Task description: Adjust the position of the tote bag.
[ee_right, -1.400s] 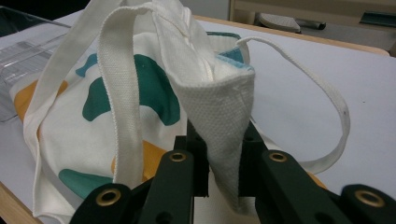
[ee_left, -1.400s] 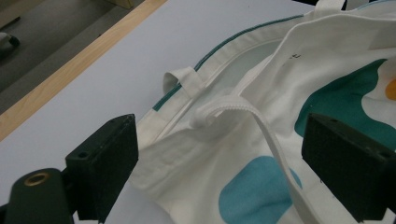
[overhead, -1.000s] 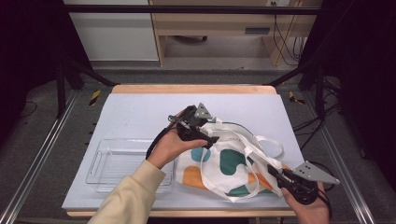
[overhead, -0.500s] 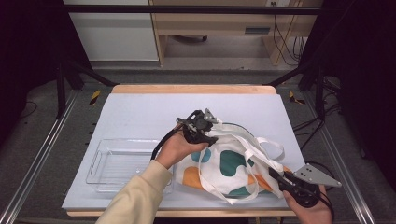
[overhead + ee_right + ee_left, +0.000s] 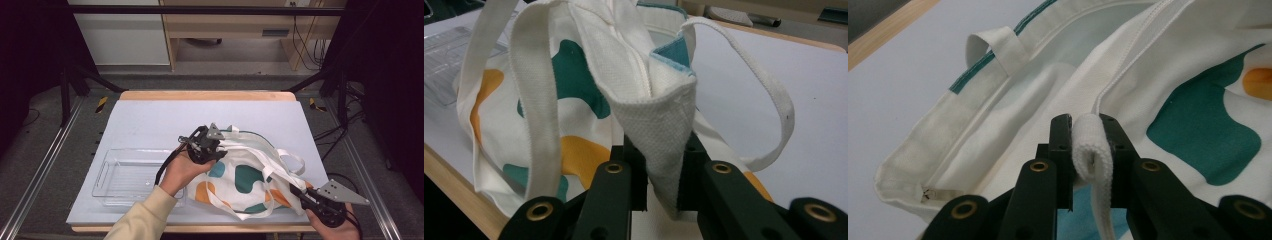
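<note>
From the high view, the bag [image 5: 250,175] lies on the right half of the tabletop [image 5: 150,120], a white cloth tote printed with green and orange patches, its straps looped loosely over it. An empty clear tray [image 5: 125,175] sits just beside it on the left. The left claw [image 5: 216,145] is at the bag's upper left edge, the right claw [image 5: 300,192] at its lower right corner near the tabletop's front edge.

In the left gripper view, the left claw [image 5: 1092,145] has just been closing and now pinches a folded white strap [image 5: 1090,142] between its jaws; the webbing bulges up between the pads. Behind it the bag [image 5: 1198,115] spreads with its green-edged rim and a small loop standing up.

In the right gripper view, the right claw [image 5: 663,165] is clamped on a corner of the bag [image 5: 659,130], the cloth rising from the jaws in a creased cone. One strap [image 5: 536,110] hangs down at the left, another arcs off to the right.

The bag looks light and wholly limp: it will sag, fold and drag wherever it is not held, and it is not fragile. The woven straps and the stitched rim and corners seem the surest places to grip, since thin single-layer cloth could slip from the pads. Two holds well apart, as here, should keep it spread.
</note>
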